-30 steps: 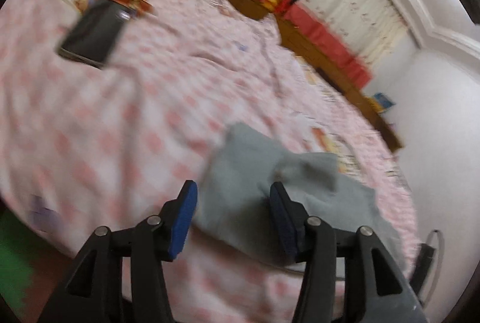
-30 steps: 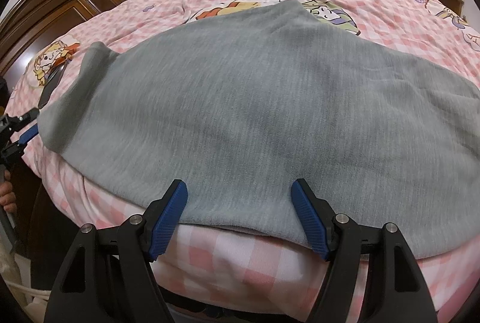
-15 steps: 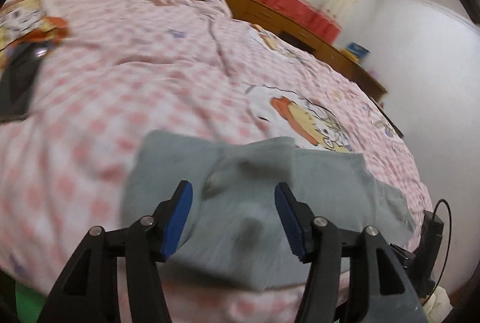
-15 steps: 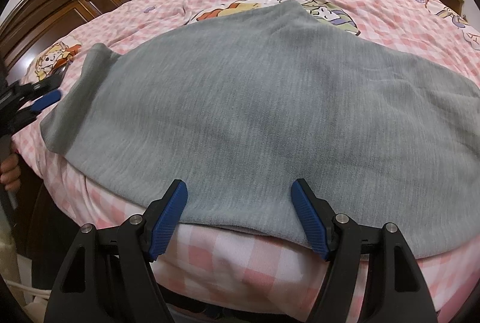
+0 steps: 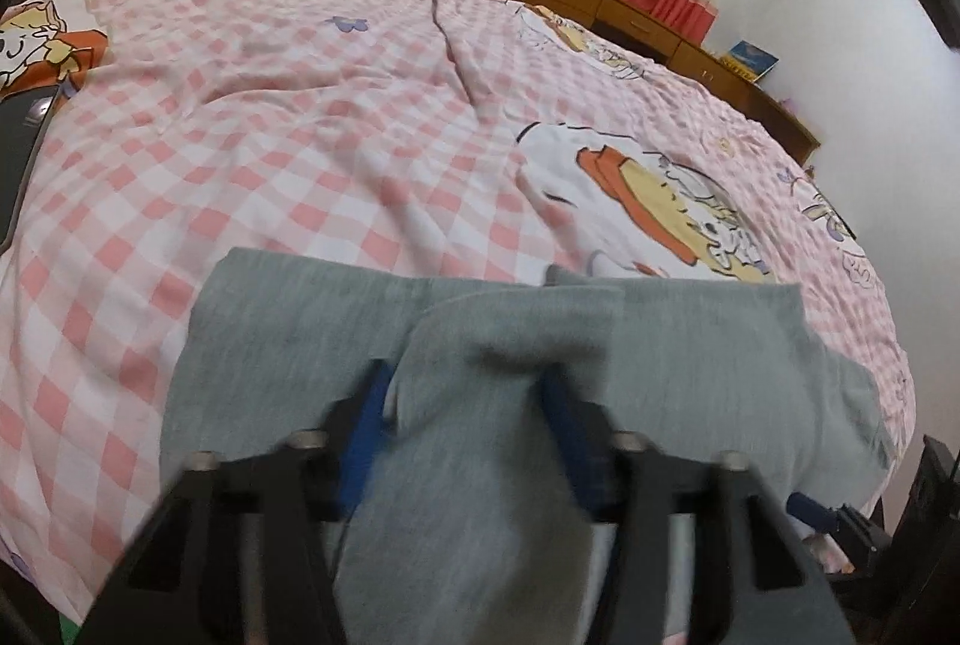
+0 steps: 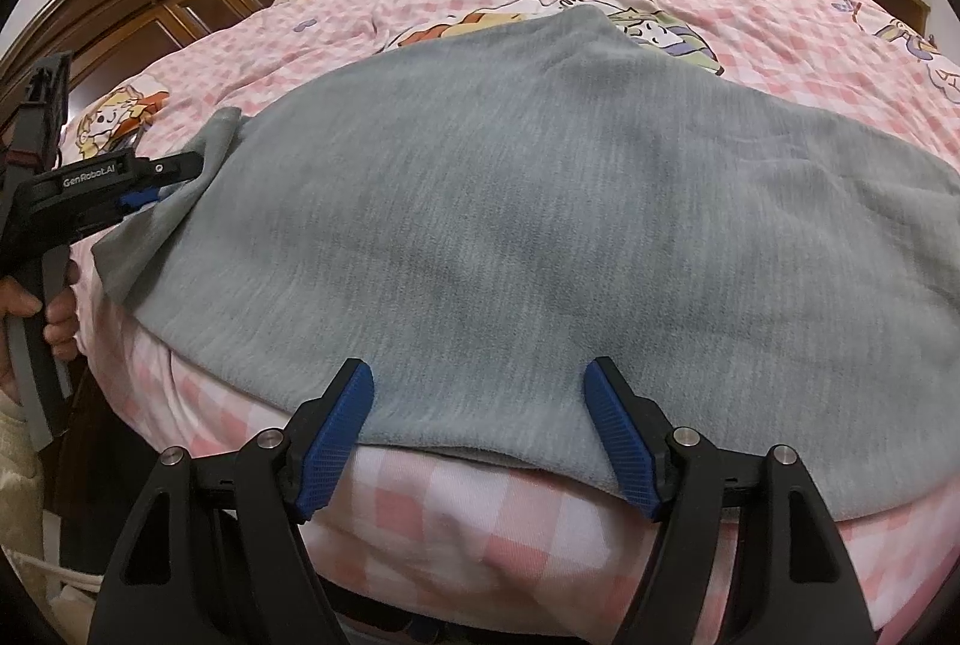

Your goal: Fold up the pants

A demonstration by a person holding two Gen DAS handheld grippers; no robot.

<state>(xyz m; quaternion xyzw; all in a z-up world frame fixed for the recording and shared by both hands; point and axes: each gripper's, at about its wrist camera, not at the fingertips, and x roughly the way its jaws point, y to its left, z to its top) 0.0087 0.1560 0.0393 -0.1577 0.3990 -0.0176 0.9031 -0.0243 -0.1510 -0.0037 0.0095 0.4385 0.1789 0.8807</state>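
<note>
Grey pants [image 6: 540,225] sit between the spread left gripper [image 5: 465,405]; right gripper [image 6: 480,435] spread at their hem.

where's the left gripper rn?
In the right wrist view the left gripper is at the far left, at the left end of the grey pants near the bed's edge; its own view shows fabric bunched between its fingers.

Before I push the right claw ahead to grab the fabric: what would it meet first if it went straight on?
The near hem of the grey pants, draped over the bed's edge. The right claw stands open and the hem lies between its fingers, apparently almost touching, though depth is unclear.
</note>
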